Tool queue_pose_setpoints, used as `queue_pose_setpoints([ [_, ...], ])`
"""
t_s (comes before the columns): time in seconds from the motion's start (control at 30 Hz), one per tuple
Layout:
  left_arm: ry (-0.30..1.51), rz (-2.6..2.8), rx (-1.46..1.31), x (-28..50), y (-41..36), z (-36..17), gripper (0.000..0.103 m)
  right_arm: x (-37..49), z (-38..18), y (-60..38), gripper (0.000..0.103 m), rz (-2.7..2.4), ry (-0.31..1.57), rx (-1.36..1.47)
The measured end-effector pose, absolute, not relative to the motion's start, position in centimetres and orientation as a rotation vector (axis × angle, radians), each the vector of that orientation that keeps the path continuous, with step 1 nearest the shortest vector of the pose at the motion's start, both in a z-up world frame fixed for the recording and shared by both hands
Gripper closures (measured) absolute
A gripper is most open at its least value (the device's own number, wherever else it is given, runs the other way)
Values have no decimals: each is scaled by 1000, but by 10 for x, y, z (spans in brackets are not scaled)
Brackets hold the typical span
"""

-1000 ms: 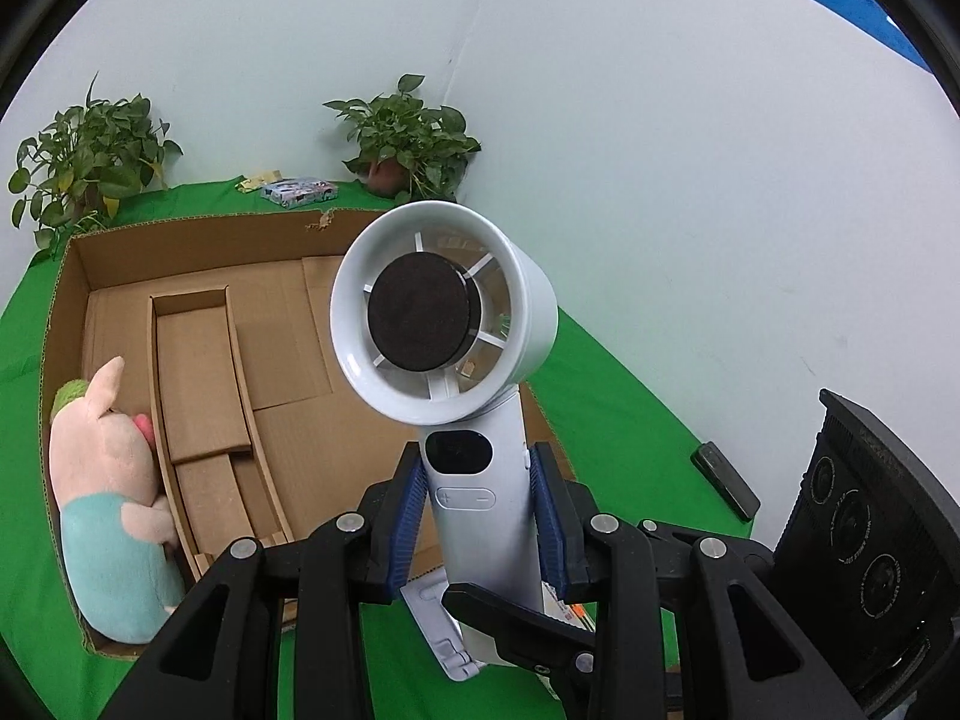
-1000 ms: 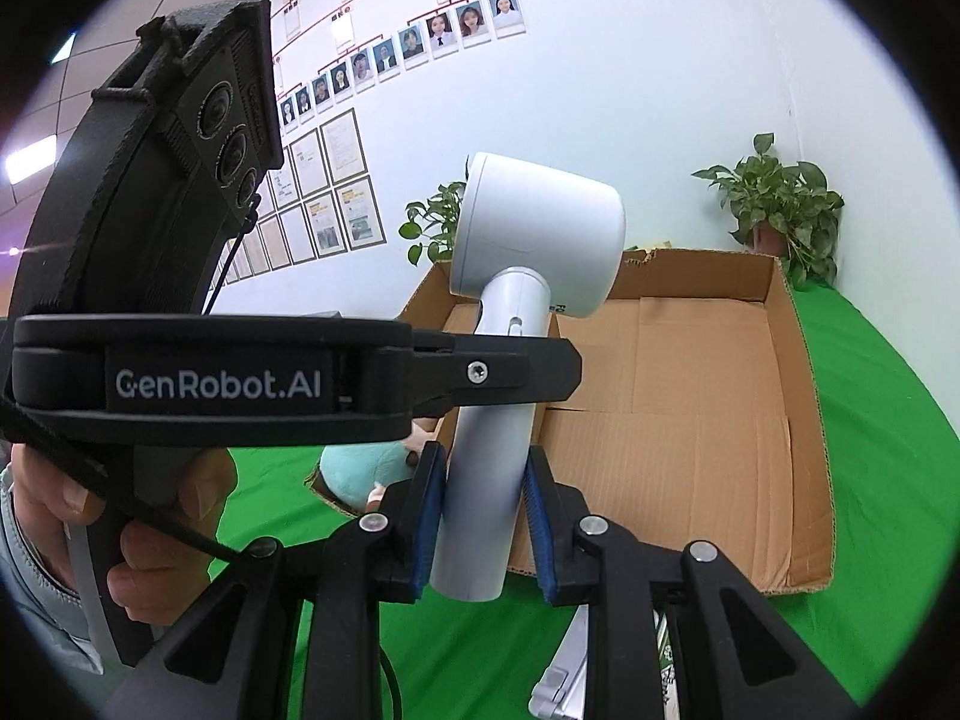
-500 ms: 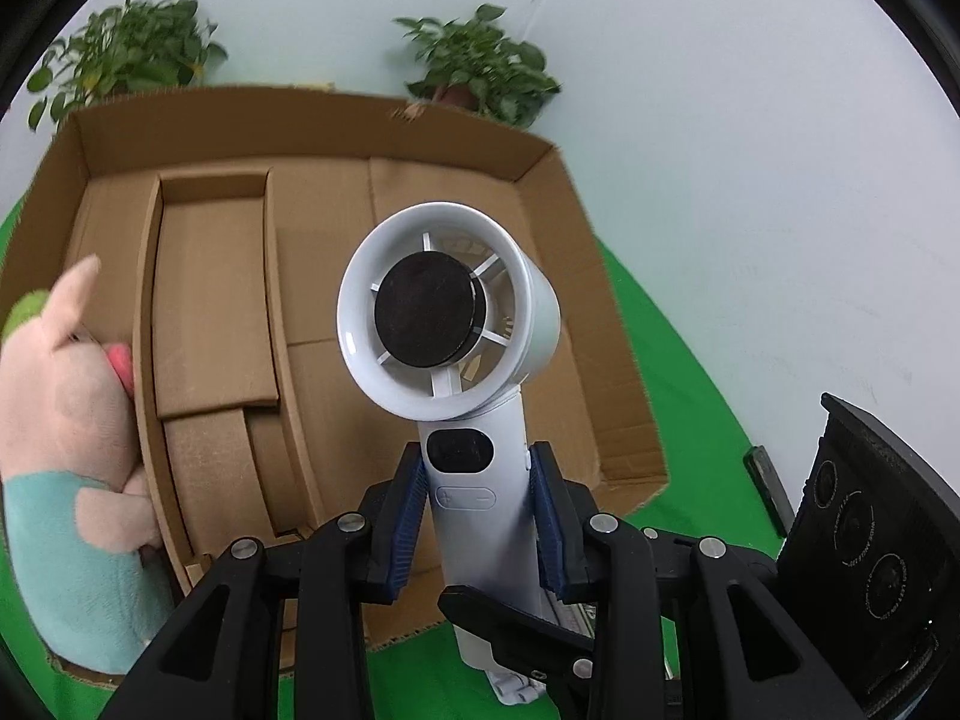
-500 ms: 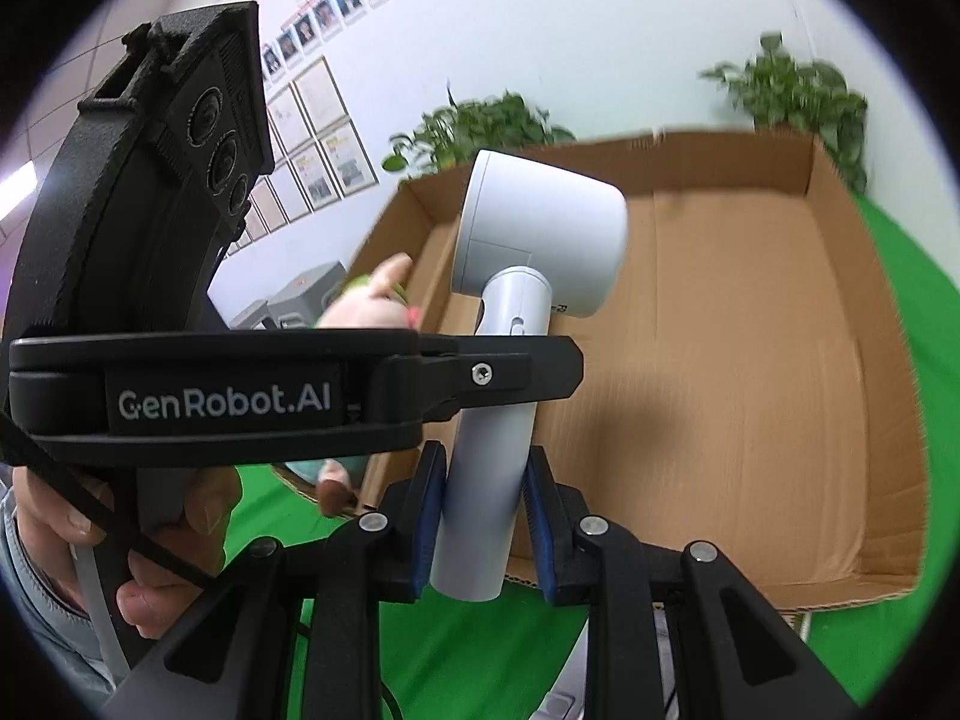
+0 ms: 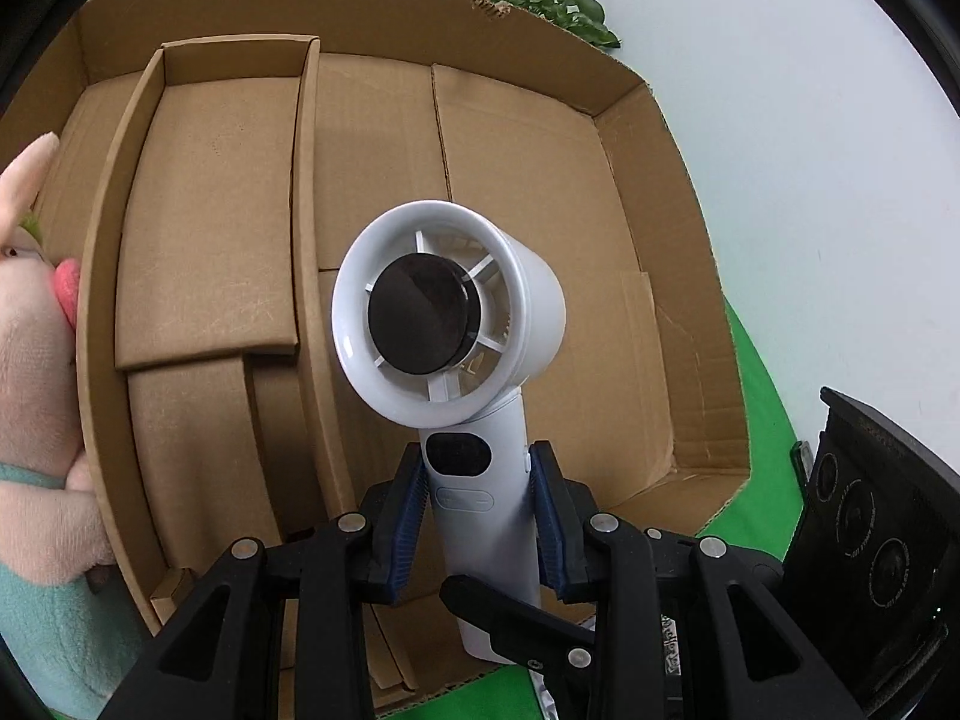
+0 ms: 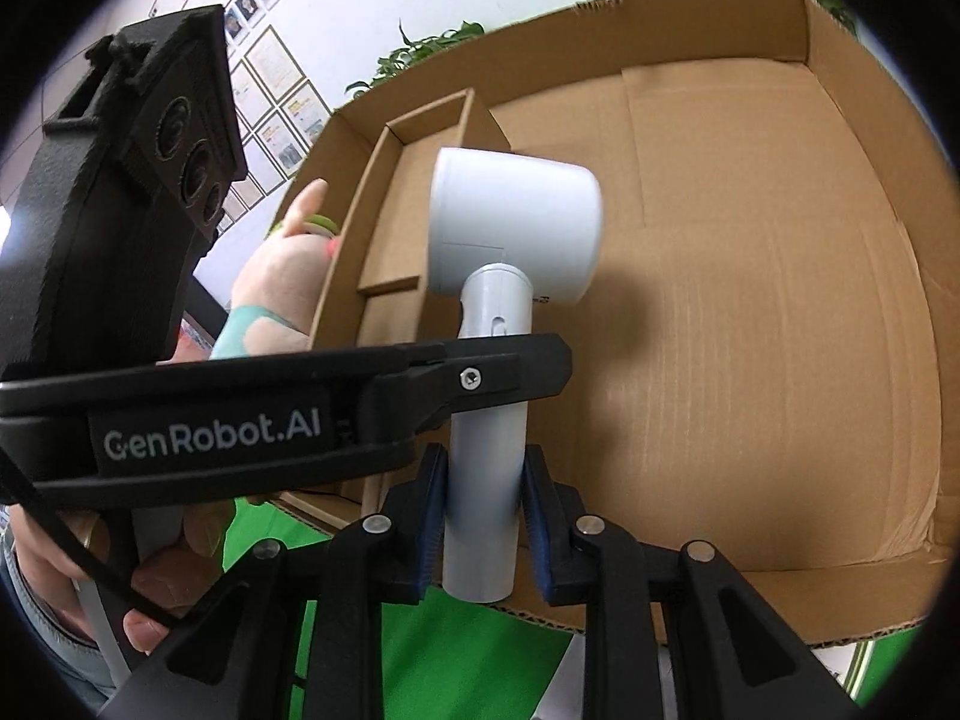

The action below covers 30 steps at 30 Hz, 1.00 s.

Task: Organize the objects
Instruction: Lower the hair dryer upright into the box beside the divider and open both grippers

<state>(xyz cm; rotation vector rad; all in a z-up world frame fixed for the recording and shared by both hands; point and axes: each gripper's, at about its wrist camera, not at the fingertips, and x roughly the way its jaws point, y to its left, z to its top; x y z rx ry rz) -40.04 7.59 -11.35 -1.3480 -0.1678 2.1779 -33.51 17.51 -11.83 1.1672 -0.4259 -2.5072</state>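
We hold the white handheld fan (image 5: 456,324) by its handle, left gripper (image 5: 480,516) and right gripper (image 6: 480,516) both pinching it, above the cardboard box (image 5: 660,240), probably to lay it beside the plush toy (image 5: 36,420).

Bright, even indoor light. Soft shadow right of the fan (image 6: 516,228) on the cardboard box (image 6: 780,312). Strong fisheye bending, black corners. Sharp centre, slight edge blur.

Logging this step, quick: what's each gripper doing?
Left gripper: shut on the white handheld fan, at its handle.
Right gripper: shut on the same handle, lower.
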Motion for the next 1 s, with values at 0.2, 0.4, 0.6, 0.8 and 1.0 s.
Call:
queue_pose_setpoints([
  [0.2,-169,2199,-1335,-398,76,-108,72,-337,-115,181,80,-2516,-425,1172],
  [0.4,-176,2237,-1279,-395,71,-88,72,-340,-122,188,80,-2520,-459,1236],
  [0.6,-206,2259,-1265,-390,52,-81,72,-338,-124,174,80,-2544,-401,1267],
  [0.8,-152,2304,-1246,-382,37,-73,72,-337,-129,171,80,-2573,-385,1294],
  [1.0,-149,2301,-1249,-378,32,-78,72,-329,-123,178,49,-2560,-432,1241],
])
